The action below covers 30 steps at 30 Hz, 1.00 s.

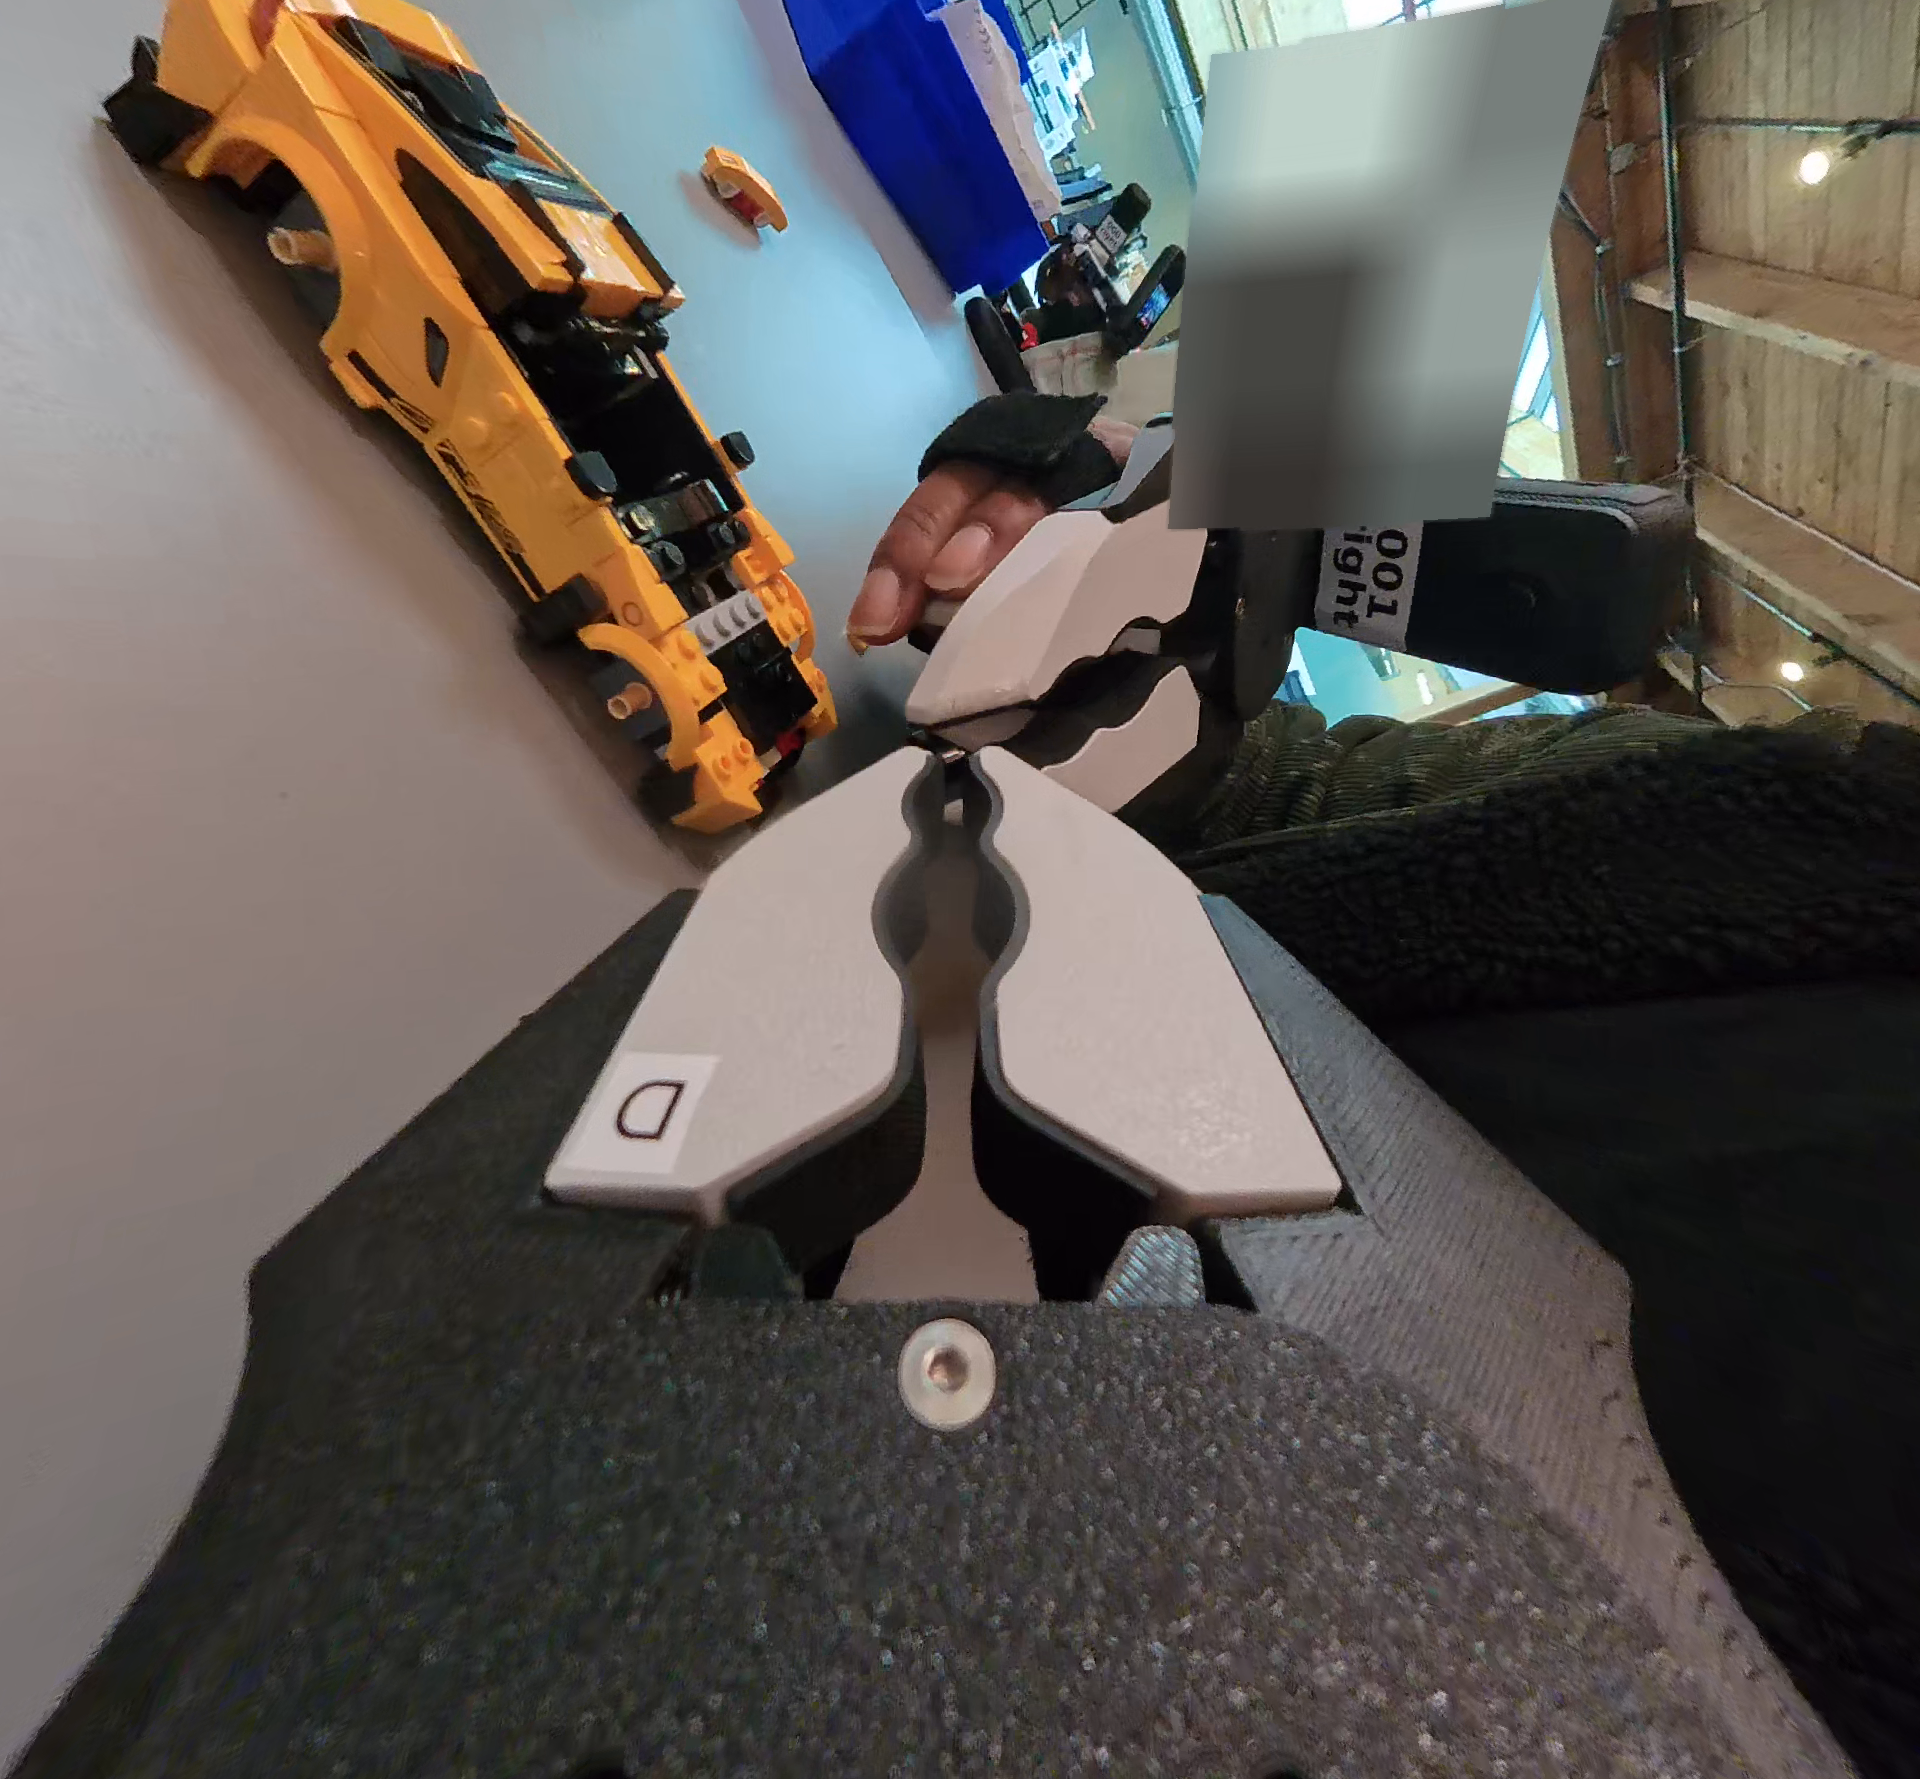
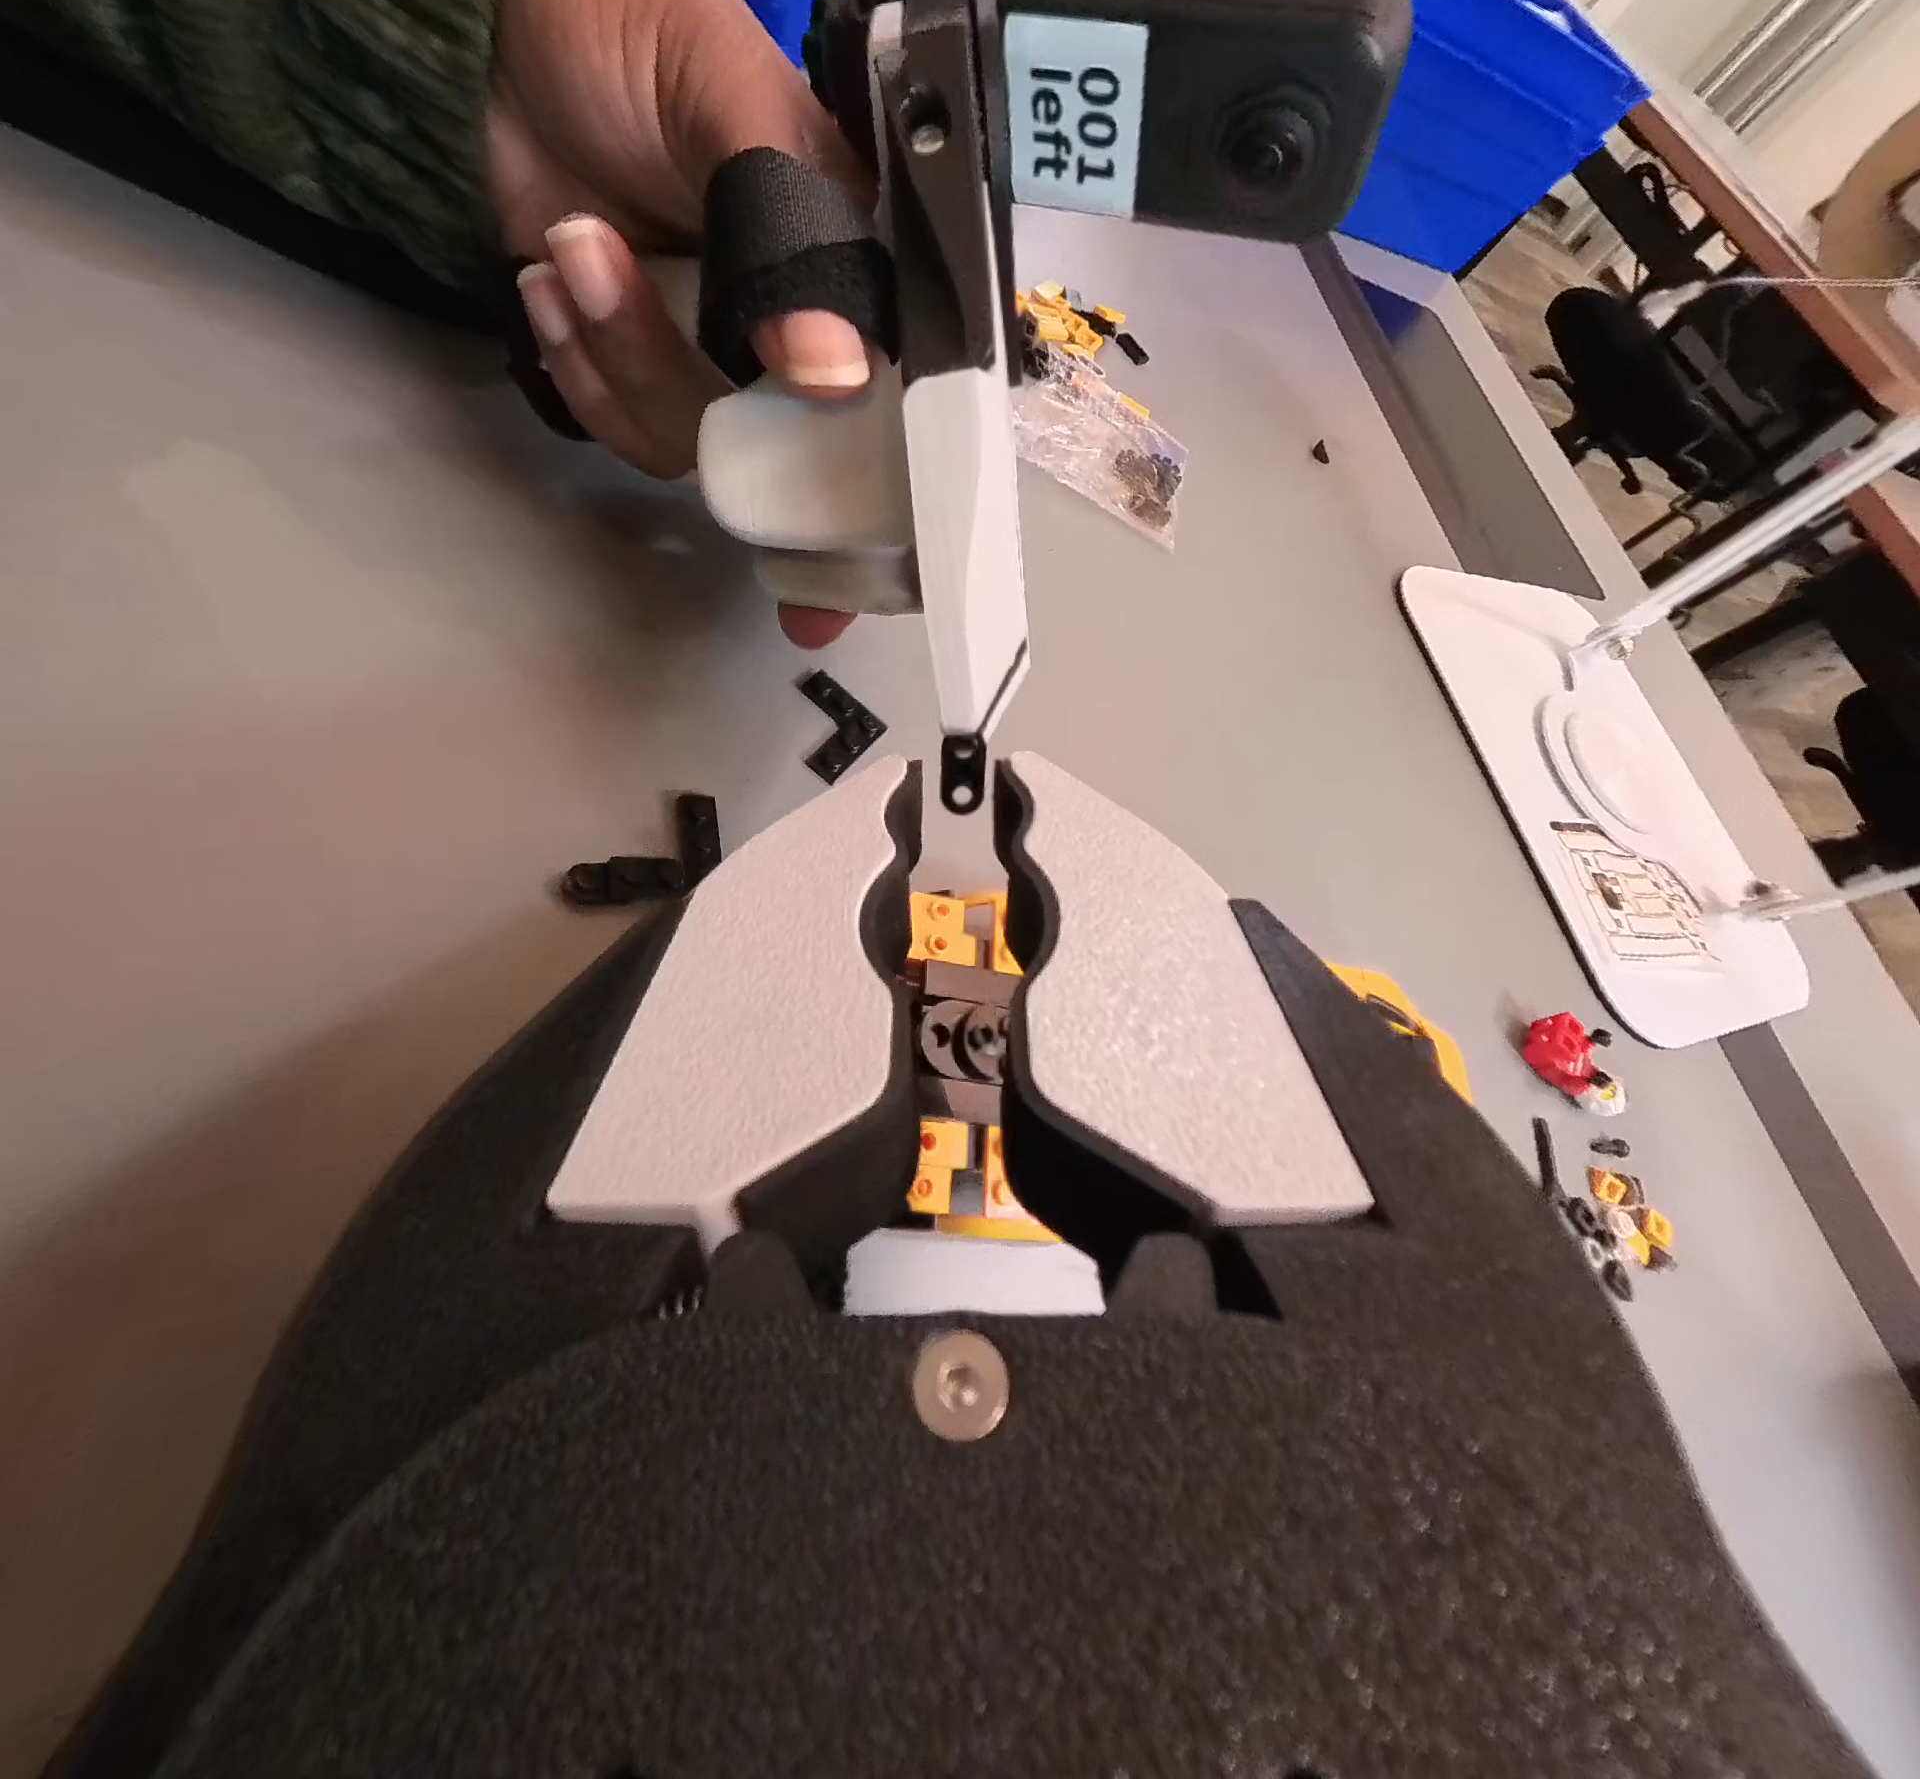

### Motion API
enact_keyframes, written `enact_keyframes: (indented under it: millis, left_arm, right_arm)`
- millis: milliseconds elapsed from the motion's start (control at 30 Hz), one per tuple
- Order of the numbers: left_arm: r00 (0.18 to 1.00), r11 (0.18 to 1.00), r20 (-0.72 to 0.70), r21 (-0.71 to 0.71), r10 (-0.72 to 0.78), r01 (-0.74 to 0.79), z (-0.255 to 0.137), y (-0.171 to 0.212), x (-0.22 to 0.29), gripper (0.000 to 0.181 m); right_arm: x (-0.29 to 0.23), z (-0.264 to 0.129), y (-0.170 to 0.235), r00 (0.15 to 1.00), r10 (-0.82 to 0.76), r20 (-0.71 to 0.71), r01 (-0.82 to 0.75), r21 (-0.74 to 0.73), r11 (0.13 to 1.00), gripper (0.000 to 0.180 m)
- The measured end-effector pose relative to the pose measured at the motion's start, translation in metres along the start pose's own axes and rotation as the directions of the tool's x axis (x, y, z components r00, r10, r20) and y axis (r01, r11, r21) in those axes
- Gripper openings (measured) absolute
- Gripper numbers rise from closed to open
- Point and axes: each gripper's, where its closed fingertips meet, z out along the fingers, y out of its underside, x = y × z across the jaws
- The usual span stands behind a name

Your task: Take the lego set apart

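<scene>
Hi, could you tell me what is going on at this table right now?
A person is dismantling a yellow Lego car with two handheld grippers. Both the left gripper and the right gripper meet tip to tip on a small black piece, pinched between them above the grey table. The car lies partly stripped, its wheels off. Loose black corner plates, a clear bag of parts and a red piece lie scattered around.
</scene>
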Motion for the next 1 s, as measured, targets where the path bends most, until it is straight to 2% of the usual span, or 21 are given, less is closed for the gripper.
enact_keyframes:
  millis: [233, 333, 433, 533, 733, 1000]
  left_arm:
    - [0.999, 1.000, 0.027, 0.000, 0.028, -0.028, 0.001, 0.000, -0.002, 0.002]
    - [0.992, 0.992, 0.089, 0.070, 0.095, -0.101, -0.011, -0.015, -0.005, 0.007]
    - [0.982, 0.983, 0.145, 0.115, 0.123, -0.141, -0.025, -0.026, -0.011, 0.008]
    - [0.983, 0.981, 0.148, 0.139, 0.112, -0.133, -0.031, -0.029, -0.013, 0.010]
    - [0.982, 0.985, 0.151, 0.116, 0.110, -0.128, -0.029, -0.025, -0.015, 0.012]
    - [0.982, 0.985, 0.146, 0.108, 0.120, -0.136, -0.030, -0.023, -0.013, 0.012]
  right_arm:
    - [0.002, -0.001, 0.004, 1.000, 0.009, 0.001, -0.009, -0.027, 1.000, 0.008]
    - [0.023, -0.012, 0.025, 0.997, 0.050, -0.059, -0.057, -0.128, 0.990, 0.008]
    - [0.040, -0.028, 0.053, 0.983, 0.171, -0.073, -0.184, -0.250, 0.951, 0.008]
    - [0.040, -0.034, 0.064, 0.972, 0.234, -0.020, -0.227, -0.326, 0.918, 0.008]
    - [0.020, -0.023, 0.061, 0.942, 0.313, 0.124, -0.230, -0.442, 0.867, 0.008]
    - [0.016, -0.013, 0.061, 0.919, 0.361, 0.159, -0.241, -0.499, 0.832, 0.008]
